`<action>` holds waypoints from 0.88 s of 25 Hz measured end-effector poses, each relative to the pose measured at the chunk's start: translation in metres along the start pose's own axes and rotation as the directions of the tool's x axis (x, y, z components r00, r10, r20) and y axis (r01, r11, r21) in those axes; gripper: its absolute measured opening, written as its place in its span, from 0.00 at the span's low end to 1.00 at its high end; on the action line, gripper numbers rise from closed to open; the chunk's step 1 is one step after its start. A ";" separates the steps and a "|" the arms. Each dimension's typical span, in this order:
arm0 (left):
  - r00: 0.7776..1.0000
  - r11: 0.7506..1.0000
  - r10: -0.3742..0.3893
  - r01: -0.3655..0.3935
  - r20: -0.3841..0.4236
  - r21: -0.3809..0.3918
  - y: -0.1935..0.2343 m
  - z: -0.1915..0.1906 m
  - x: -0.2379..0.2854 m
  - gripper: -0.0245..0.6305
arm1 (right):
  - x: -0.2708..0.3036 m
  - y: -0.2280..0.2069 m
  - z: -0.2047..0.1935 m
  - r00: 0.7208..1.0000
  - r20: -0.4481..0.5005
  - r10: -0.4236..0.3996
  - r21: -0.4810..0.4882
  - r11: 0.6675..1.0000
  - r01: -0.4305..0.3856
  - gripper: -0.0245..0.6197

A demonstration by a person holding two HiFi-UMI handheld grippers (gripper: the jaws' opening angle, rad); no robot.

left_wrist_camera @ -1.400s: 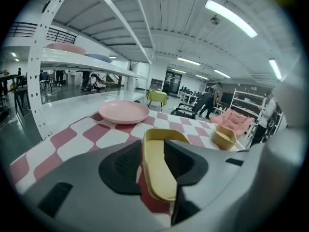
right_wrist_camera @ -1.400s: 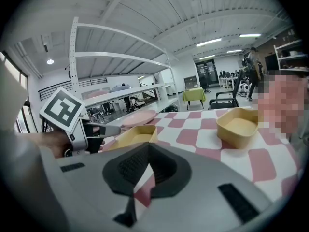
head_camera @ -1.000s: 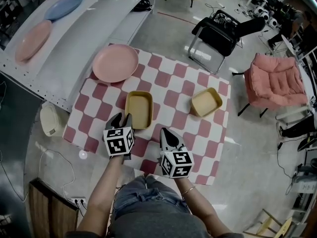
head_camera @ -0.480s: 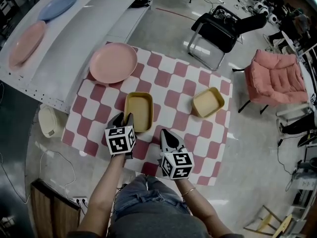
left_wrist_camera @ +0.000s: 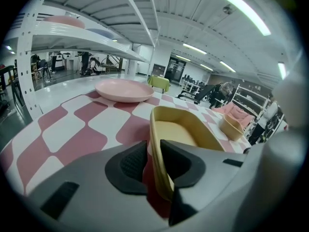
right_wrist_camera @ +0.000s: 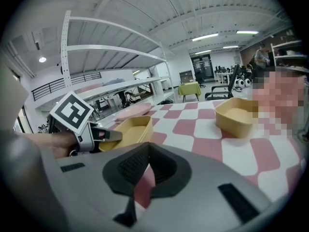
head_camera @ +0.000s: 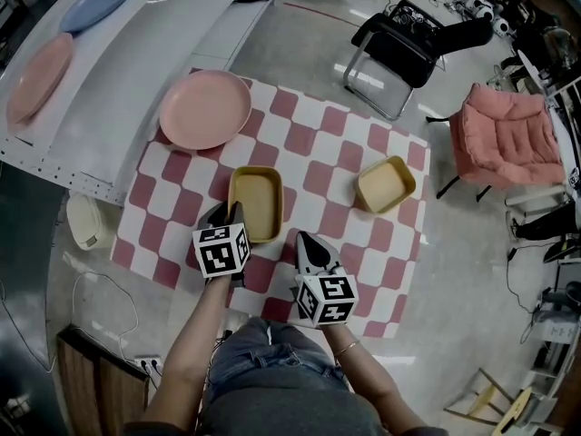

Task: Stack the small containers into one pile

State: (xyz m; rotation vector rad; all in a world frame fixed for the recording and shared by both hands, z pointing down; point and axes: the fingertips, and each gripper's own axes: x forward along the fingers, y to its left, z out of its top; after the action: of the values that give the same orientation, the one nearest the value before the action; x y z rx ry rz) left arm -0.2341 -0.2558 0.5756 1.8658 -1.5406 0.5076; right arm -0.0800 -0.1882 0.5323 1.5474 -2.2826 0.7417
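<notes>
Oblong yellow container (head_camera: 255, 203) is sitting near on the checkered tabletop (head_camera: 309, 148), its near wall between left gripper (head_camera: 229, 214) jaws, which have just been closing but are not yet pinching. Right gripper (head_camera: 306, 243) jaws are staying closed together, empty. Squarer container (head_camera: 386, 184) is waiting farther right. Risk: shallow rim pinch slipping and tipping it.

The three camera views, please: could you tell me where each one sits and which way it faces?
Head view: on the person's head, looking steeply down at the checkered cloth; shows both forearms, left gripper, right gripper.
Left gripper view: rides that gripper, looking along jaws that have just been closing, the wall of the near container between them.
Right gripper view: rides that gripper, facing across the cloth toward the far container; its jaws look shut.
Shared: both gripper views show the near container and pink plate.
</notes>
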 end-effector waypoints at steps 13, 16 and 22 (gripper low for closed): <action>1.000 1.000 0.021 -0.021 -0.020 -0.014 0.000 0.002 0.004 0.10 | -0.001 -0.006 0.003 1.000 0.003 -0.018 0.016 1.000 0.018 0.05; 1.000 1.000 0.021 -0.022 -0.021 -0.022 -0.001 0.002 0.003 0.10 | -0.004 -0.009 0.005 1.000 0.008 -0.023 0.016 1.000 0.023 0.05; 1.000 0.999 0.023 -0.024 -0.011 -0.023 -0.003 0.004 -0.006 0.09 | -0.013 -0.011 0.007 0.999 0.023 -0.031 0.015 0.999 0.030 0.05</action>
State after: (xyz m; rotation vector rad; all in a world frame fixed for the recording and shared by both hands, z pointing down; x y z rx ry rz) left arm -0.2326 -0.2541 0.5683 1.8269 -1.5567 0.5078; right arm -0.0648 -0.1853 0.5231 1.6019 -2.2698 0.7383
